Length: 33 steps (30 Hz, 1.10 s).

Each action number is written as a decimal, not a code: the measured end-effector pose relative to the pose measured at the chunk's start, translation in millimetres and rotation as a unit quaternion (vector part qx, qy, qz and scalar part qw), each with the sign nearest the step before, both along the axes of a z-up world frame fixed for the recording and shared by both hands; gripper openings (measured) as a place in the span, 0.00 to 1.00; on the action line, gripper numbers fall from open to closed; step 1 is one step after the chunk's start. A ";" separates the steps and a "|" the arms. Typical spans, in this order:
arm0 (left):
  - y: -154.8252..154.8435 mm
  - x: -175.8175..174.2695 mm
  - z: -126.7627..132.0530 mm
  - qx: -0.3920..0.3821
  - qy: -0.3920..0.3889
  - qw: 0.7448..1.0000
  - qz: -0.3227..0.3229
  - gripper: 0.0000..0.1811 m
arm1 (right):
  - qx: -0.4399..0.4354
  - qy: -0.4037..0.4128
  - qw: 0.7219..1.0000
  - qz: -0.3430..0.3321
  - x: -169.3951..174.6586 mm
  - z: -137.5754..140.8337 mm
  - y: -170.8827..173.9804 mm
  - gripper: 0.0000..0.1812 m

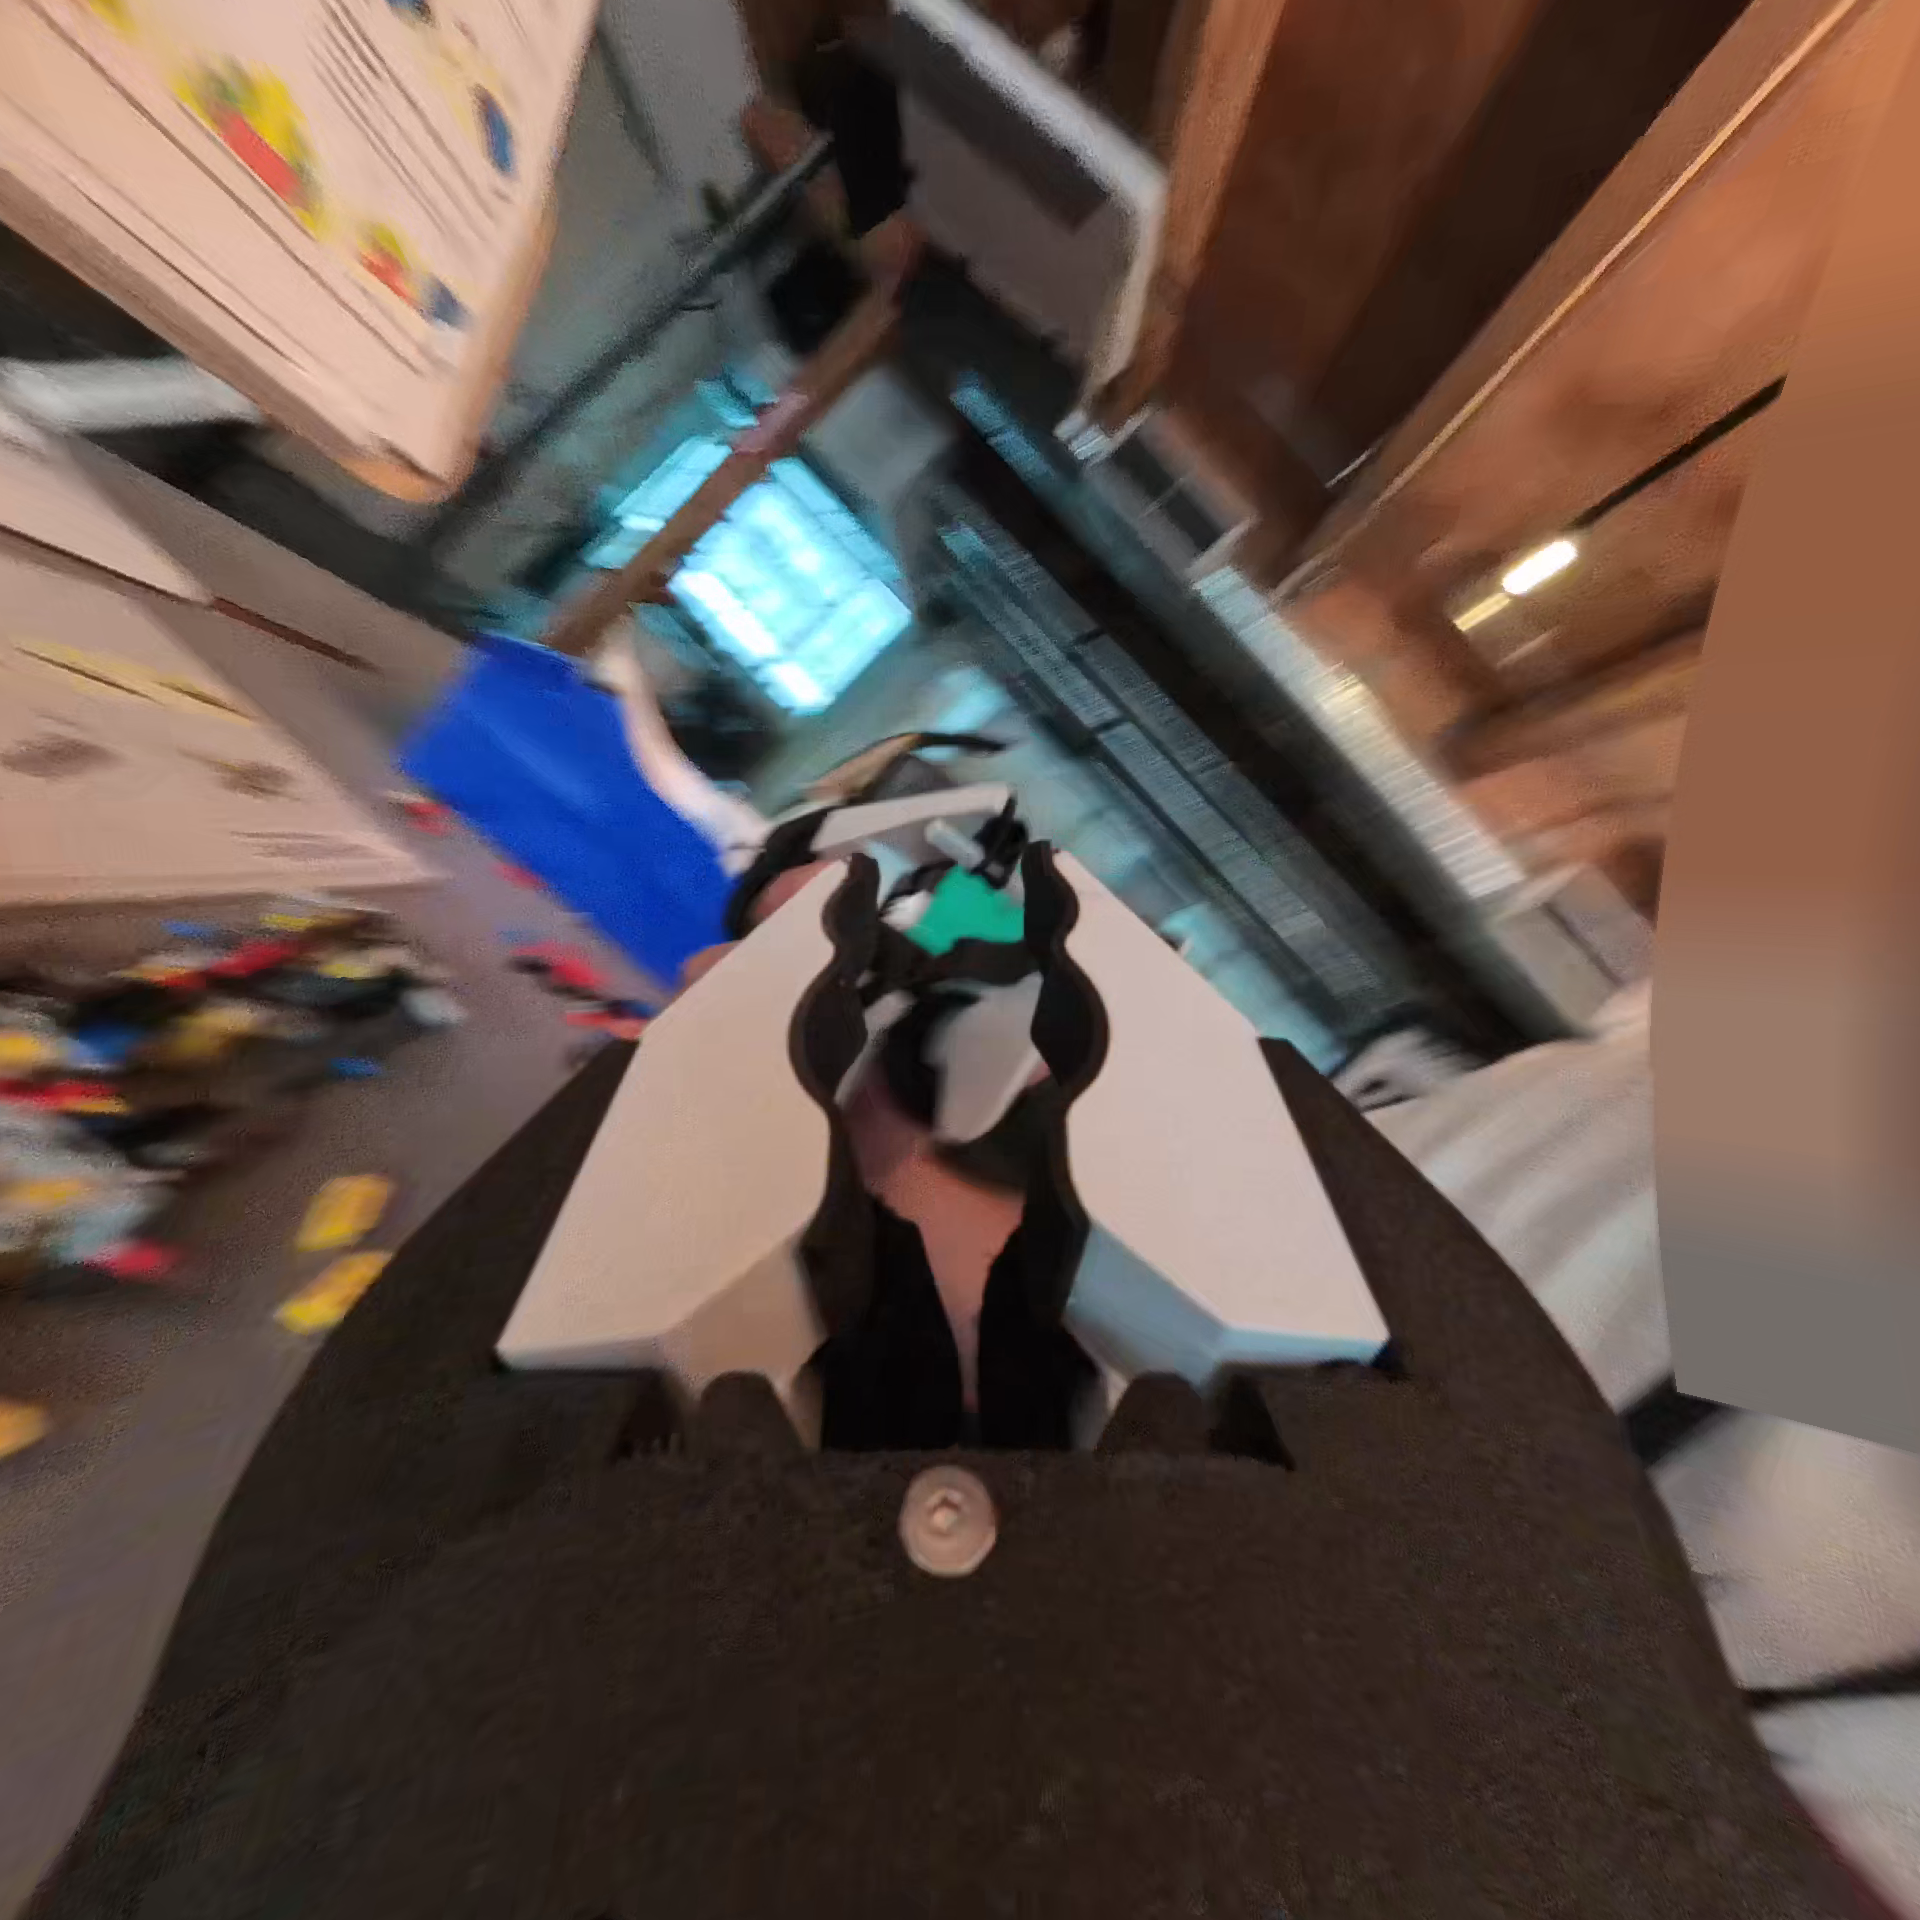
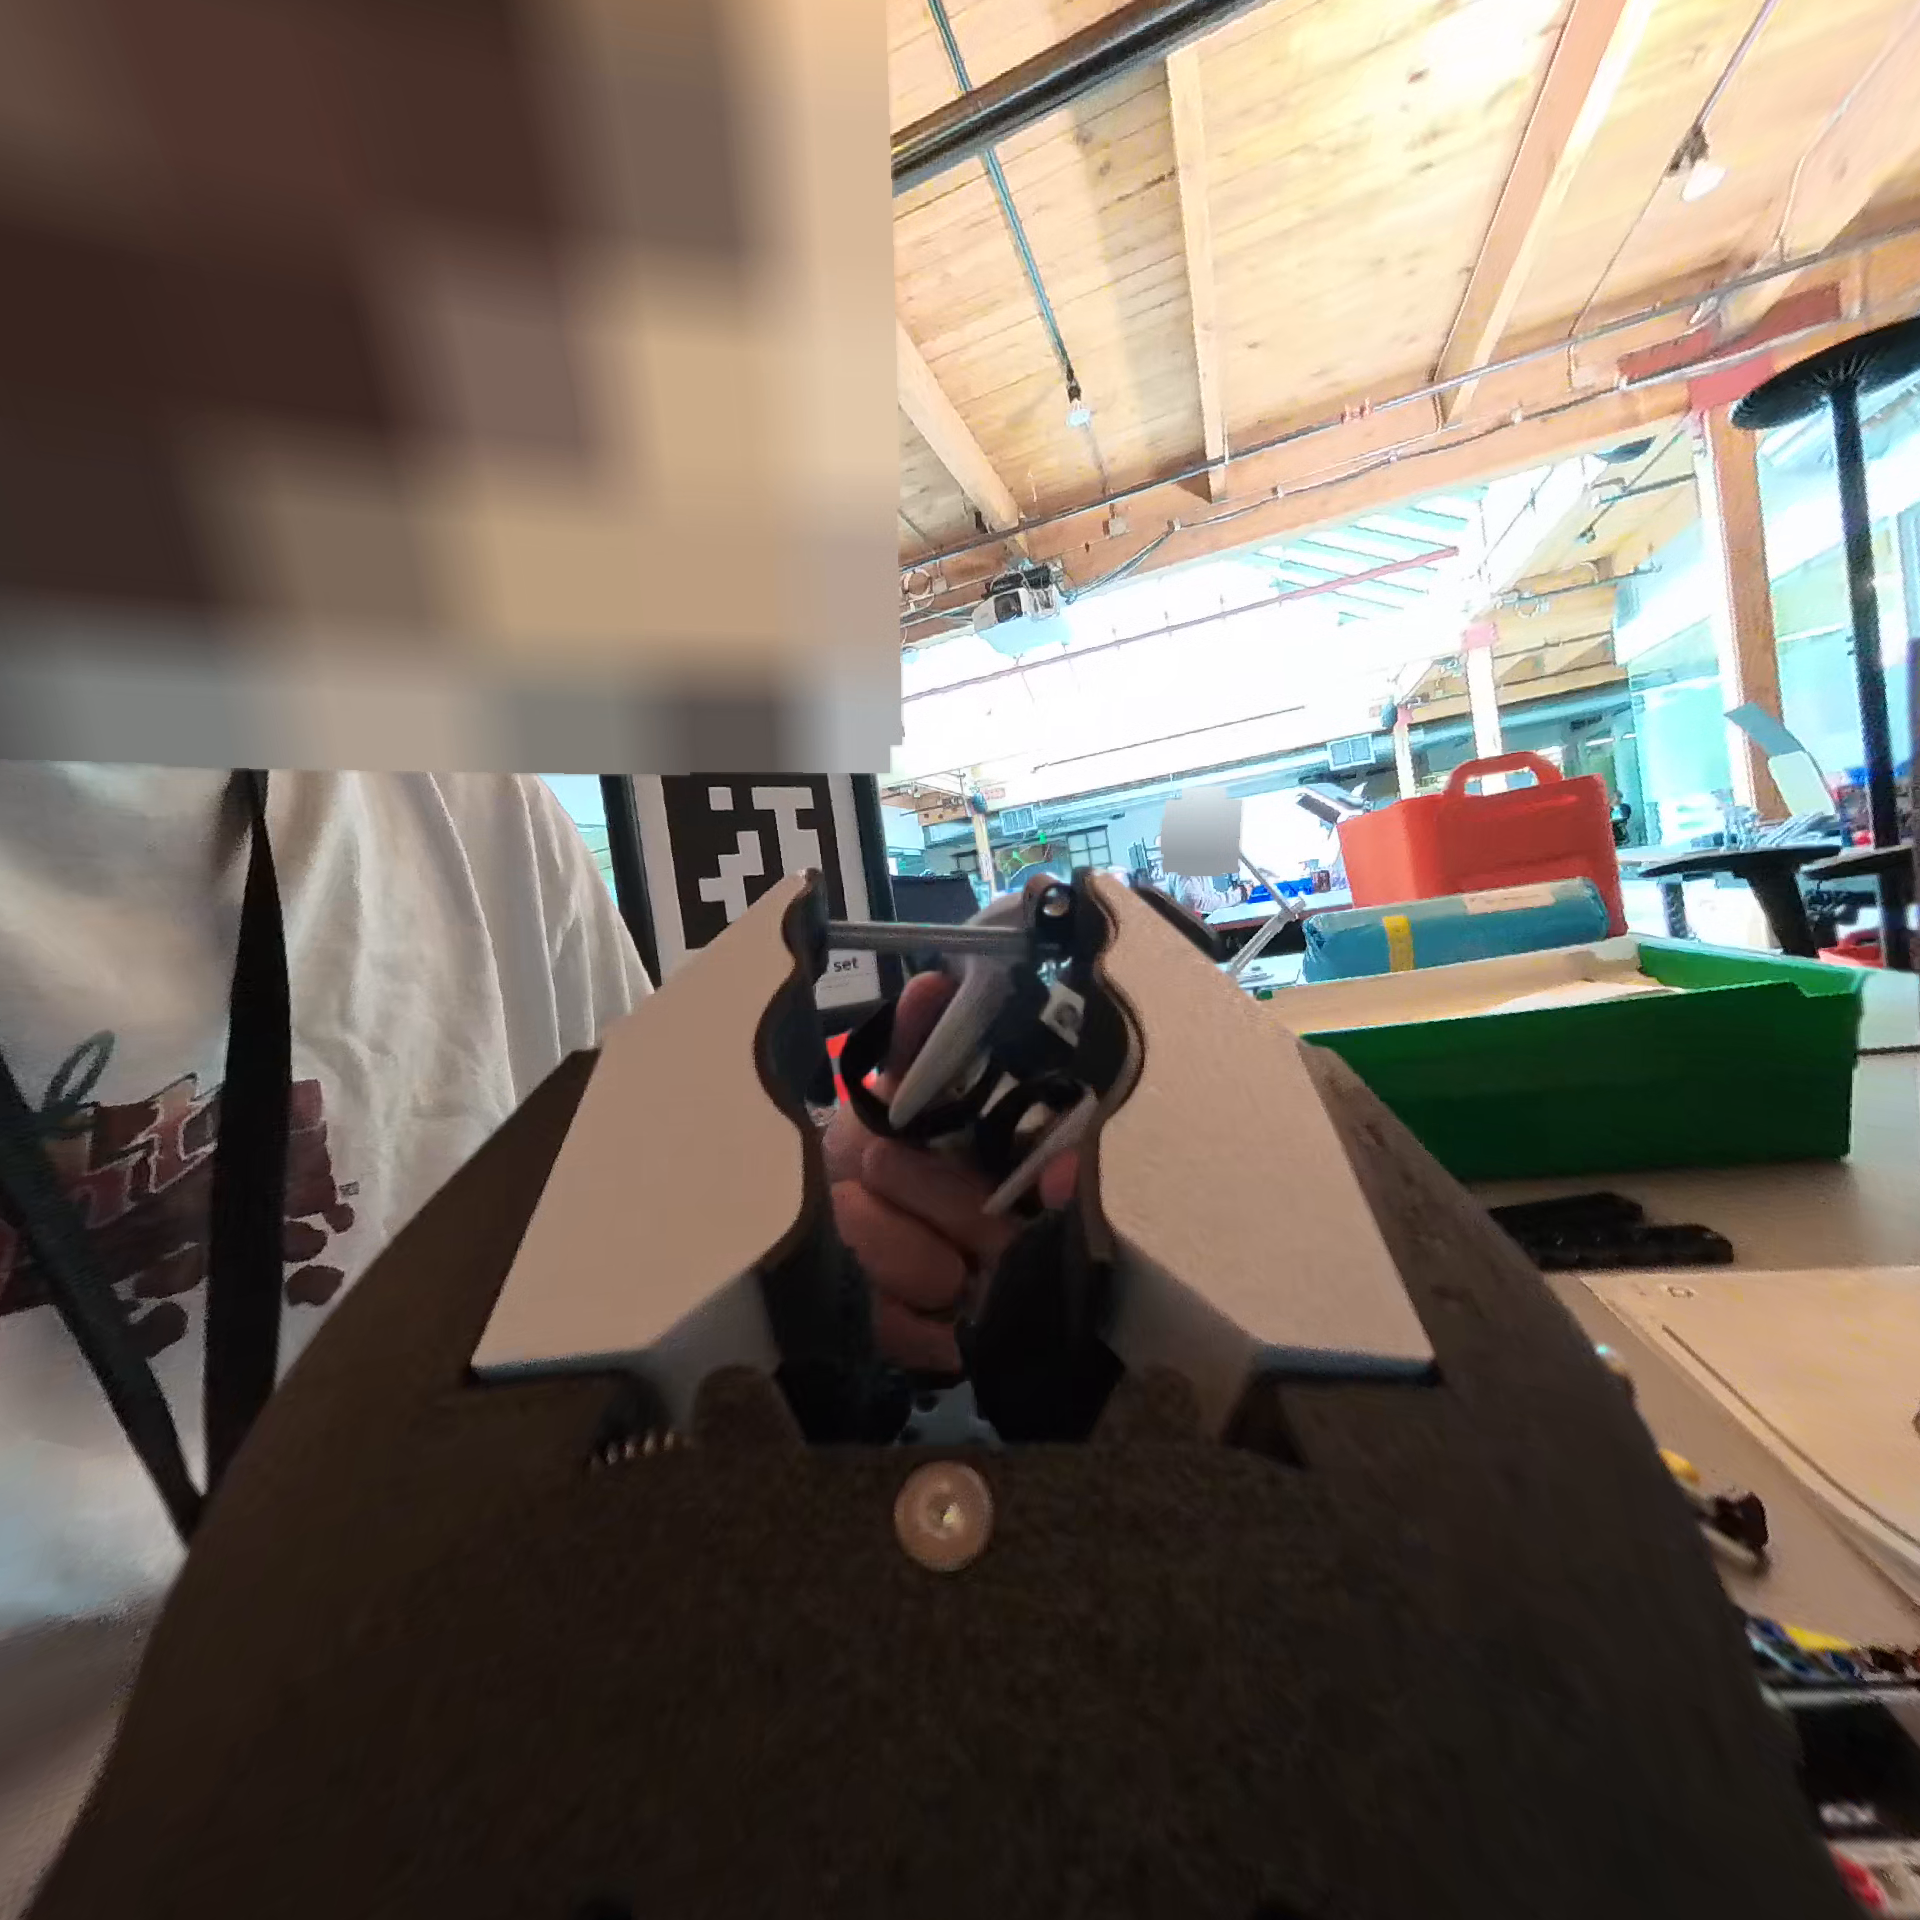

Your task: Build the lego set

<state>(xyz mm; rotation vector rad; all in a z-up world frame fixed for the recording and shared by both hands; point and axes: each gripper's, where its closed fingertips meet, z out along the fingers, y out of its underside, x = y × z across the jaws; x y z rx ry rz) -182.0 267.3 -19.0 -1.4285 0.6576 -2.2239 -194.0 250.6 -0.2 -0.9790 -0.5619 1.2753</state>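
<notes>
My right gripper [image 2: 945, 888] has its jaws close together around a grey Lego axle [image 2: 925, 940] with a black connector [image 2: 1055, 904]. The axle lies crosswise between the fingertips. Beyond it, a hand [image 2: 904, 1226] holds the other gripper's handle. My left gripper [image 1: 948, 862] has a narrow gap between its jaws. A small grey pin [image 1: 951, 836] and a black piece [image 1: 1000, 844] sit right at its tips; I cannot tell if it grips them. Through the gap I see the other gripper's white and green body [image 1: 966, 914]. The left wrist view is blurred by motion.
A blurred pile of loose Lego pieces [image 1: 156, 1091] lies on the table at left, with an instruction sheet [image 1: 260, 208] above. A green tray [image 2: 1610, 1070], an orange box [image 2: 1486, 831] and papers [image 2: 1818, 1403] are on the right. A person in a white shirt [image 2: 364, 987] is at left. Left and right tips are no more than a few centimetres apart.
</notes>
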 end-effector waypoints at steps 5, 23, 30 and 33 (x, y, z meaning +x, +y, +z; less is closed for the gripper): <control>-2.7 -1.2 6.5 -0.128 -0.064 0.987 -0.076 0.14 | 0.015 -0.008 1.000 -0.013 -10.9 3.0 3.0 0.25; -0.4 -4.6 -15.0 -0.065 0.003 0.995 -0.076 0.02 | 0.068 -0.185 0.975 -0.099 -16.0 -31.1 14.2 0.26; 4.0 -8.6 -40.2 0.050 0.112 0.986 -0.114 0.03 | 0.117 -0.374 0.911 -0.127 -15.4 -61.9 18.6 0.25; 8.1 -11.3 -45.0 0.085 0.143 0.976 -0.139 0.02 | 0.119 -0.412 0.896 -0.118 -14.7 -67.4 18.3 0.25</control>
